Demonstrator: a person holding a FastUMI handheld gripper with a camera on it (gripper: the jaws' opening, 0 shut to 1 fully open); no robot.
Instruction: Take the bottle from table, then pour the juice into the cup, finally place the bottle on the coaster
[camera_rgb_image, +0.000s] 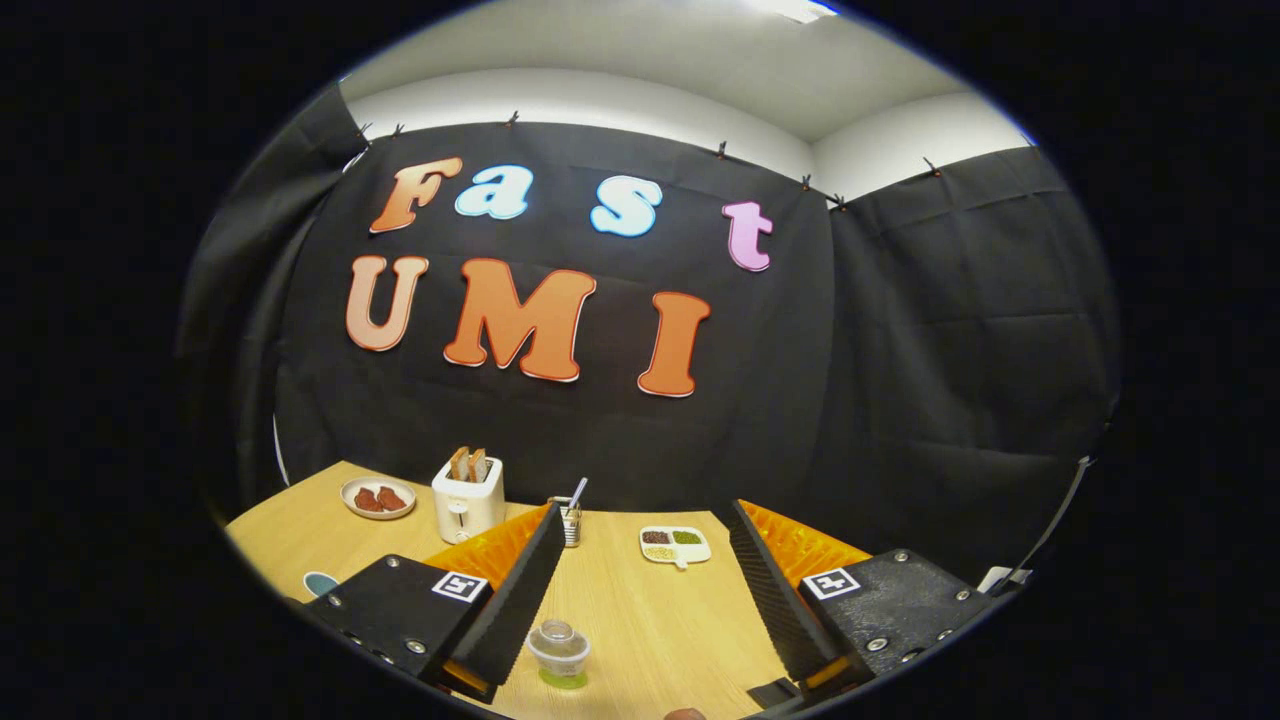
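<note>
The gripper (640, 590) hovered above the wooden table (650, 610) with its jaws spread wide and nothing between them. The clear cup (558, 648) stood on a green coaster (562, 679) between the fingers, nearer the left one. Beyond the cup sat a white toaster (467, 500) with bread slices, a plate (378, 498) of reddish food to its left, a metal utensil holder (570, 520) to its right, and a divided dish (675, 544) further right
</note>
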